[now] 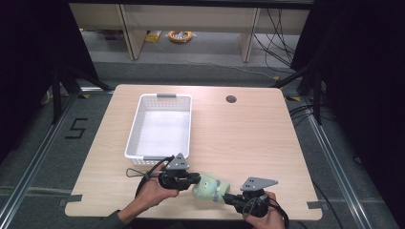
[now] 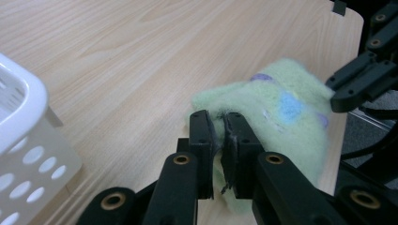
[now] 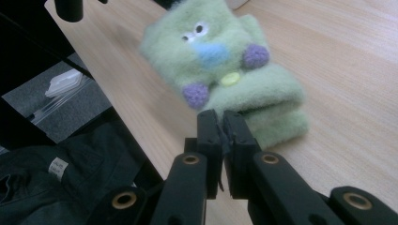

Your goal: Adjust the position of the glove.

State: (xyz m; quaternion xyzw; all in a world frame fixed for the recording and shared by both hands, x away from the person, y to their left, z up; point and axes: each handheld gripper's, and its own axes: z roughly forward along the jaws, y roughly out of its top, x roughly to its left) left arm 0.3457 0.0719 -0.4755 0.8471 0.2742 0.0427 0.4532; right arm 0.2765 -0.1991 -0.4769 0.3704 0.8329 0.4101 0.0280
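A light green plush toy (image 1: 209, 187) with a face, a blue nose, purple knobs and a yellow button lies folded near the table's front edge. My left gripper (image 1: 195, 180) meets it from the left. In the left gripper view, that gripper (image 2: 219, 124) has its jaws shut on a fold of the plush toy (image 2: 281, 117). My right gripper (image 1: 227, 195) comes at the toy from the lower right. In the right gripper view, the gripper (image 3: 221, 122) is shut at the folded edge of the plush toy (image 3: 220, 61). The right gripper (image 2: 361, 79) also appears beyond the toy.
A white perforated basket (image 1: 143, 129) stands empty just behind the left gripper, its corner (image 2: 23, 108) close by. A cable hole (image 1: 231, 99) is at the table's back right. The table's front edge (image 1: 191, 215) runs just below both hands. A cable loop (image 1: 133, 172) lies left.
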